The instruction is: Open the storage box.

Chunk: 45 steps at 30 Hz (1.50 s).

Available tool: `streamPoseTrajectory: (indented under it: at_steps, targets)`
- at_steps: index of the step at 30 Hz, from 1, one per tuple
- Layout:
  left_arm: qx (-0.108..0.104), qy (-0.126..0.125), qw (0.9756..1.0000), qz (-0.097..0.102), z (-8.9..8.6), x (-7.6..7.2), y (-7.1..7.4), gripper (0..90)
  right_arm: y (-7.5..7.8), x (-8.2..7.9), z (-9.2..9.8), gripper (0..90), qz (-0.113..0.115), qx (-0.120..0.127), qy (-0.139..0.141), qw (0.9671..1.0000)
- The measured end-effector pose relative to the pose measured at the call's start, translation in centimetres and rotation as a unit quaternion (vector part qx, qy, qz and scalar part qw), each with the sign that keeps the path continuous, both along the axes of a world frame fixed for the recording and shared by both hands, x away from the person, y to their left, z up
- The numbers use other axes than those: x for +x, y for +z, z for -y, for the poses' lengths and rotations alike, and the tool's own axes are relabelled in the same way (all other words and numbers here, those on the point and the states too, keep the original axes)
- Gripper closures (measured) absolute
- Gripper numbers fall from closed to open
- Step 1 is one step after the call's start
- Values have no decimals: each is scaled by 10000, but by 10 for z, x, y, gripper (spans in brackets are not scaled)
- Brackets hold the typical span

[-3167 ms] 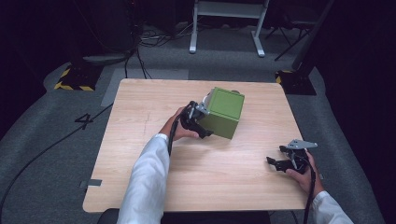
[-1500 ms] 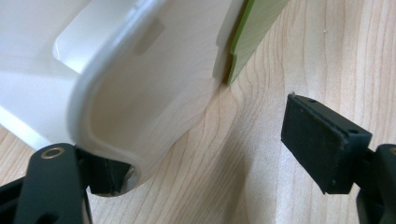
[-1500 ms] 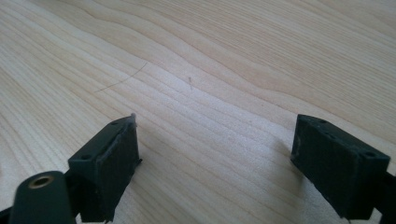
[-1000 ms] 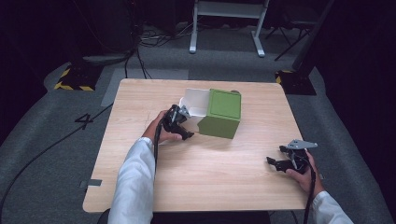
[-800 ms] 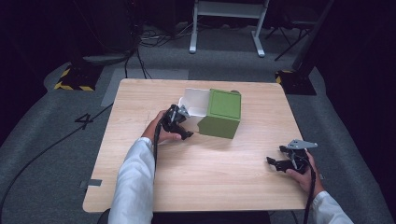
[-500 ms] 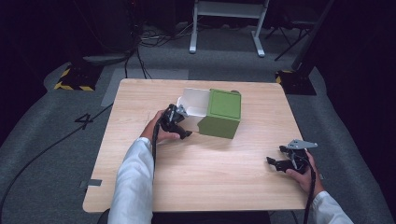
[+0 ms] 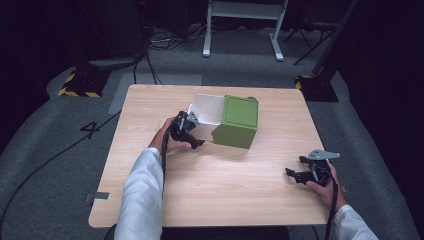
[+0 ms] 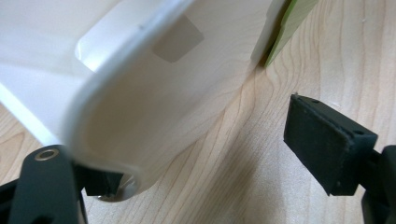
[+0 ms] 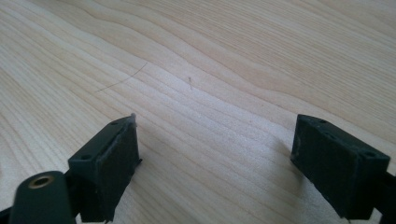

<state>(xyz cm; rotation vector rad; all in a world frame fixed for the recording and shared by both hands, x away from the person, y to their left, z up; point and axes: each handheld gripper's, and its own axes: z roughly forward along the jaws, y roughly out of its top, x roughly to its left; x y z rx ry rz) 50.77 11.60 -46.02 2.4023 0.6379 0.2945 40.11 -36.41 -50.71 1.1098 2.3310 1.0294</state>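
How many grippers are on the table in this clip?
2. The left gripper is at the white lid of the green box; the right gripper rests near the table's right edge.

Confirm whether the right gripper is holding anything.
No. The right gripper has its fingers spread wide over bare table, nothing between them.

Glossy white plastic lid [image 8: 140,93], wood-grain table [image 7: 230,195]

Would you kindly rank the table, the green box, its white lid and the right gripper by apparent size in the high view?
1. Table, by far the largest.
2. Green box.
3. White lid and right gripper: too alike to rank; the lid is partly hidden by the left gripper, and the right gripper sits nearer the camera.
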Motion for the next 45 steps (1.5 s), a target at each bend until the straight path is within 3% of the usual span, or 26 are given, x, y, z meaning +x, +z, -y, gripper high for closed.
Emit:
streamPoseTrajectory:
  at_steps: [13, 19, 30, 38, 41, 45]
  targets:
    - [-82, 115, 9993, 343, -12, -13, 23, 164, 0, 0, 0, 149, -1, 0, 0, 10000]
    - [-15, 213, 9983, 551, -20, -24, 36, 164, 0, 0, 0, 149, 0, 0, 0, 10000]
    - [39, 359, 9967, 726, -37, -43, 47, 163, 0, 0, 0, 149, 0, -1, 1, 10000]
    - [11, 433, 9966, 708, -53, -64, 47, 163, 0, 0, 0, 149, -3, 1, 0, 10000]
    - [-101, 524, 9959, 730, -60, -74, 40, 163, 0, 0, 0, 149, -2, 1, 0, 10000]
    - [44, 613, 9956, 709, -70, -89, 27, 179, 0, 0, 0, 149, -4, 2, 3, 10000]
